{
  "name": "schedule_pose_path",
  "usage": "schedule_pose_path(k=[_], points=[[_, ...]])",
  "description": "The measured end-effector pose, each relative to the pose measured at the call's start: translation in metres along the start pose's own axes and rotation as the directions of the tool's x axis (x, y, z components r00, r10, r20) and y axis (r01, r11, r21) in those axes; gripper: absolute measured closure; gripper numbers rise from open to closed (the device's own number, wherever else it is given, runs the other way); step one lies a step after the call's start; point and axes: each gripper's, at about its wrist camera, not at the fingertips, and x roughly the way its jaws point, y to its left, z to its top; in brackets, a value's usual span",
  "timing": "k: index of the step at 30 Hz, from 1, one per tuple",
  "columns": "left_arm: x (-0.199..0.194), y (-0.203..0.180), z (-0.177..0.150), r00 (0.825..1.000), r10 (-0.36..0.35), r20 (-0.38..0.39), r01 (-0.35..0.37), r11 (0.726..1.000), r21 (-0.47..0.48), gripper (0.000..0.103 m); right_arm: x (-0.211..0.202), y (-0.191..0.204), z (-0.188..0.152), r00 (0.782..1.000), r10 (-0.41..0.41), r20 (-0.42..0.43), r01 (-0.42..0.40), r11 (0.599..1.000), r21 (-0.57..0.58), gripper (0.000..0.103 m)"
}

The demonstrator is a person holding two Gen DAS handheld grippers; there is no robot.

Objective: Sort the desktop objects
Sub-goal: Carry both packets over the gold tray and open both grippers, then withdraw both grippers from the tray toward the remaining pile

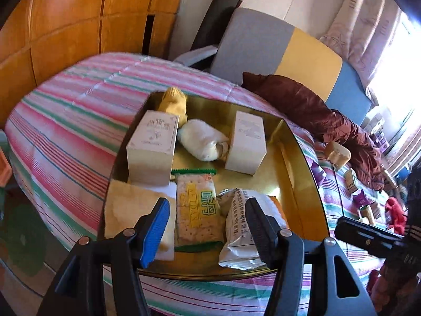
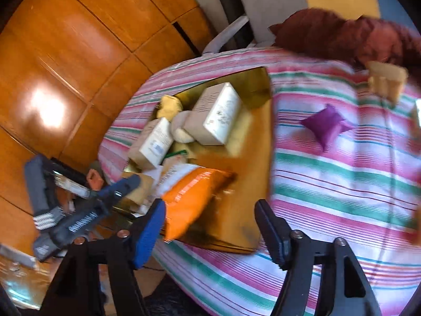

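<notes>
A gold tray [image 1: 297, 163] lies on a striped bedspread and holds two pale cartons [image 1: 152, 144] [image 1: 246, 142], a white bundle [image 1: 202, 139], a yellow lump [image 1: 173, 102], a green-edged cracker packet [image 1: 196, 210] and a white-and-orange snack packet [image 1: 236, 237]. My left gripper [image 1: 208, 226] hovers open over the two packets, its black finger overlapping the white one without a visible squeeze. In the right wrist view the orange packet [image 2: 194, 200] rests on the tray [image 2: 252, 173]. My right gripper [image 2: 210, 231] stands wide open at the tray's near edge, with nothing pinched.
Off the tray, a purple sachet [image 2: 326, 125] and a tan box [image 2: 386, 81] sit on the bedspread [image 2: 329, 184]. A dark red cloth [image 1: 315, 110], several small boxes [image 1: 352, 181], a chair [image 1: 263, 42] and a wooden wardrobe [image 1: 65, 26] surround the bed.
</notes>
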Motion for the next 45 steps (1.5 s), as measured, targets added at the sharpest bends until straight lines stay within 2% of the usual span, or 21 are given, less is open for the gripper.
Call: schedule_pose_path(k=[5, 9, 15, 25, 29, 33, 35, 38, 43, 44, 45], points=[[-0.016, -0.02, 0.004, 0.998, 0.048, 0.045, -0.05, 0.997, 0.06, 0.043, -0.017, 0.005, -0.011, 0.996, -0.076, 0.048, 0.078, 0.996, -0.049, 0.022], [-0.025, -0.031, 0.003, 0.992, 0.103, 0.078, -0.11, 0.99, 0.093, 0.043, -0.029, 0.014, -0.021, 0.981, -0.16, 0.111, 0.173, 0.978, -0.115, 0.017], [-0.032, -0.039, 0.0, 0.987, 0.127, 0.095, -0.138, 0.984, 0.113, 0.043, -0.041, 0.019, -0.029, 0.962, -0.206, 0.177, 0.235, 0.959, -0.158, 0.014], [-0.037, -0.052, -0.003, 0.975, 0.187, 0.121, -0.203, 0.969, 0.14, 0.043, -0.061, 0.01, -0.032, 0.933, -0.25, 0.258, 0.294, 0.945, -0.146, 0.012], [-0.038, -0.059, -0.003, 0.981, 0.151, 0.119, -0.169, 0.972, 0.161, 0.043, -0.069, 0.004, -0.032, 0.919, -0.275, 0.284, 0.321, 0.938, -0.133, 0.01], [-0.041, -0.073, -0.004, 0.983, 0.123, 0.138, -0.15, 0.967, 0.207, 0.041, -0.08, -0.015, -0.028, 0.931, -0.257, 0.259, 0.282, 0.957, -0.066, 0.01], [-0.04, -0.079, -0.004, 0.986, 0.098, 0.132, -0.125, 0.968, 0.217, 0.04, -0.086, -0.026, -0.027, 0.927, -0.275, 0.254, 0.289, 0.957, -0.02, 0.01], [-0.038, -0.088, -0.006, 0.992, 0.057, 0.115, -0.083, 0.968, 0.237, 0.031, -0.096, -0.039, -0.029, 0.914, -0.306, 0.267, 0.312, 0.95, 0.018, 0.01], [-0.036, -0.104, -0.013, 0.995, -0.043, 0.092, 0.016, 0.96, 0.278, 0.031, -0.112, -0.066, -0.034, 0.909, -0.327, 0.257, 0.309, 0.945, 0.108, 0.01], [-0.037, -0.107, -0.015, 0.994, -0.054, 0.093, 0.026, 0.958, 0.287, 0.029, -0.115, -0.071, -0.036, 0.909, -0.33, 0.255, 0.309, 0.943, 0.121, 0.01], [-0.037, -0.111, -0.017, 0.992, -0.081, 0.092, 0.049, 0.951, 0.304, 0.023, -0.119, -0.077, -0.038, 0.905, -0.344, 0.251, 0.319, 0.938, 0.135, 0.01]])
